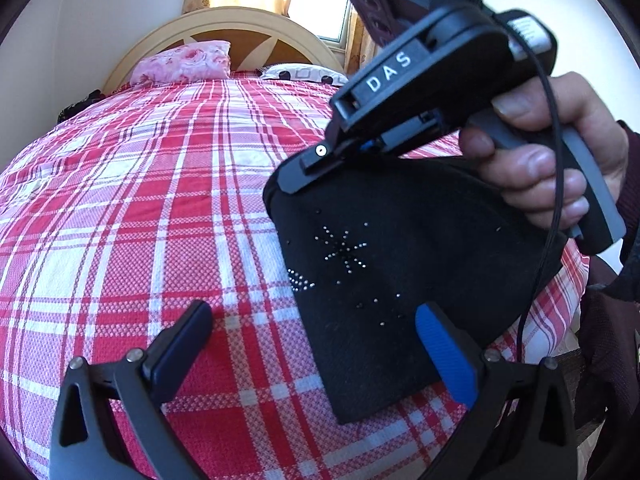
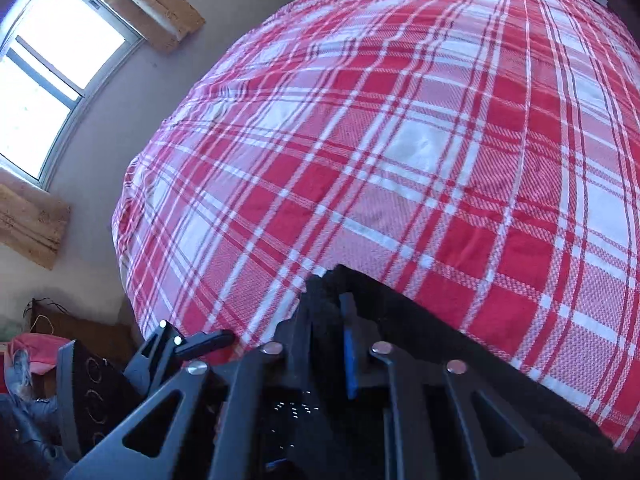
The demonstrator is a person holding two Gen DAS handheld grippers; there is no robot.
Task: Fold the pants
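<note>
The folded black fabric pants with small rhinestone star patterns lie on the near right part of the bed under its red-and-white plaid woven bedspread, close to the bed's near edge. To the left and toward the headboard the bedspread is flat and open, with wide room across it.

The right claw is closed tight on the top edge of the pants; in its own view dark cloth bunches between the black pad and the blue pad. A person's hand grips its handle, and a black cable loops down past the fingers. The left claw stands wide open over the bed, its blue finger over the lower part of the pants, its black finger over bare bedspread, holding nothing.

The right side of the pants is cut off behind the right claw and hand. A pink floral pillow and a white pillow with black shapes sit by the curved wooden headboard. A bright window is blown out.
</note>
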